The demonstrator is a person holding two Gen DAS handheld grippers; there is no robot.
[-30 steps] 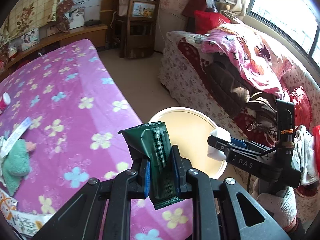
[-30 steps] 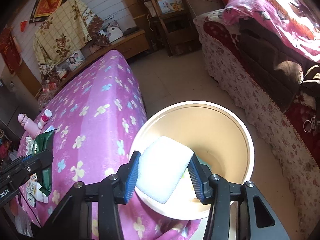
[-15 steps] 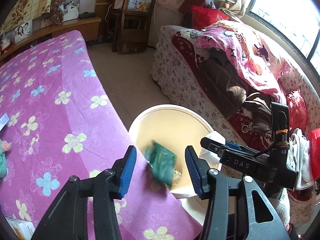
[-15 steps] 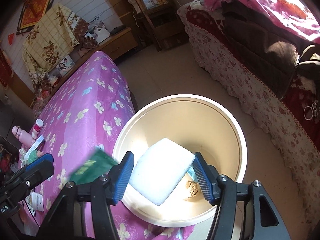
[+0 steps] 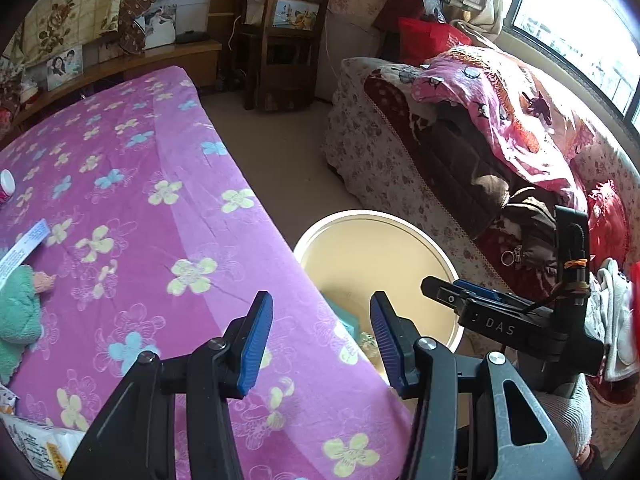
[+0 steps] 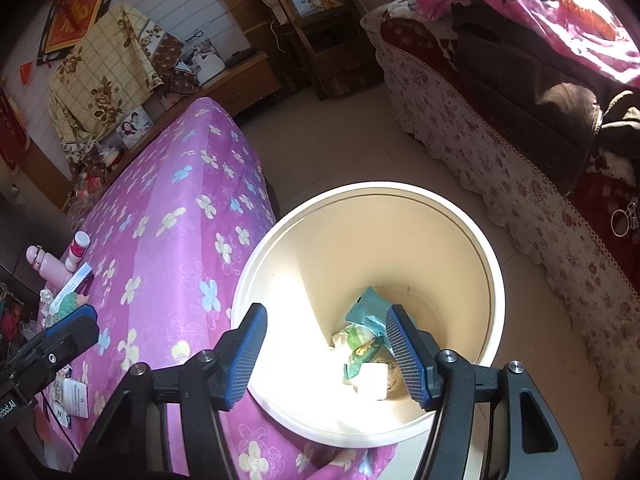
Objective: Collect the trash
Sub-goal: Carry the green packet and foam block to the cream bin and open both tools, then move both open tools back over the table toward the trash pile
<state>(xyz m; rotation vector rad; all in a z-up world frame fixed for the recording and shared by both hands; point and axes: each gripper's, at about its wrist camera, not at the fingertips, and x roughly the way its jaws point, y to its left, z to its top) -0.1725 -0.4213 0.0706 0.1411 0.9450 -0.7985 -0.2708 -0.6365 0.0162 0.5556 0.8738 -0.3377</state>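
A cream round bin [image 6: 492,280] stands on the floor against the purple flowered table [image 6: 168,216]; it also shows in the left wrist view [image 5: 440,256]. Inside lie a teal packet [image 6: 366,310], green wrappers [image 6: 360,354] and a white pad [image 6: 372,380]. My right gripper [image 6: 326,354] is open and empty above the bin's near rim. My left gripper [image 5: 322,340] is open and empty over the table edge beside the bin. The right gripper [image 5: 444,294] shows in the left wrist view.
On the table's left end lie a green cloth [image 5: 16,316], a white strip [image 5: 24,246], white packets [image 5: 36,446], a small bottle [image 6: 78,246] and a pink bottle [image 6: 44,266]. A floral sofa [image 5: 400,160] with blankets stands right of the bin. A wooden chair [image 5: 284,52] stands at the back.
My left gripper opened and dropped the green wrapper into the bin. My right gripper opened and dropped the white pad into the bin. Both are now empty.
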